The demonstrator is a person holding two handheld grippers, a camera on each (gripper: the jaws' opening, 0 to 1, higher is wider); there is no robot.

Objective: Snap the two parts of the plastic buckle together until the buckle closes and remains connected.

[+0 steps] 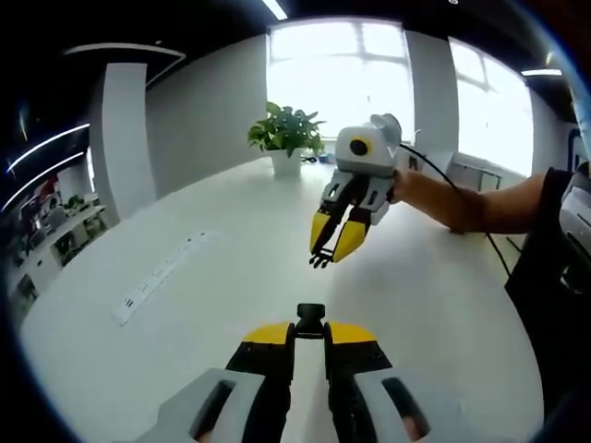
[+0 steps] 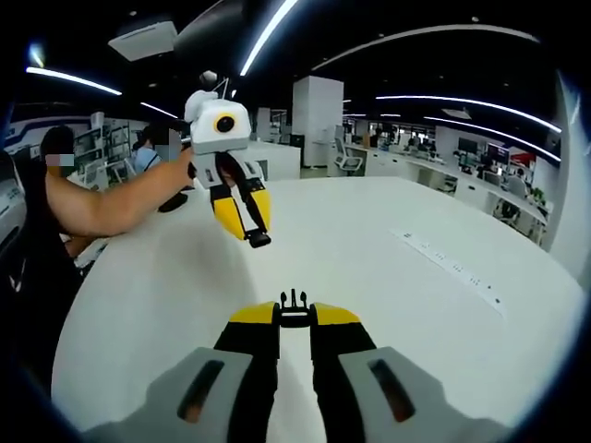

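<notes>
**Holding one buckle half in each claw above the white desk**

Pinching a black buckle half between its yellow tips, the left claw (image 1: pixel 310 334) rises from the bottom of the left gripper view with its jaws pressed close on the part. That socket half (image 1: pixel 310 317) pokes up just past the tips. Left of the claw, a white power strip (image 1: pixel 159 280) lies flat on the desk (image 1: pixel 212 231). Ahead and to the right hangs the right claw (image 1: pixel 334 249), pointing down toward the desk, with a small black pronged piece at its tips. A potted plant (image 1: pixel 285 135) stands far ahead beside the bright window.

In the right gripper view, the person's forearm (image 2: pixel 111 205) reaches in from the left, carrying the left claw (image 2: pixel 251 233) up and to the left of this view's own claw, well apart from it. The right claw (image 2: pixel 294 321) is closed on the pronged half (image 2: pixel 294 308), whose prongs stand above the yellow tips. The two halves are not joined.
</notes>
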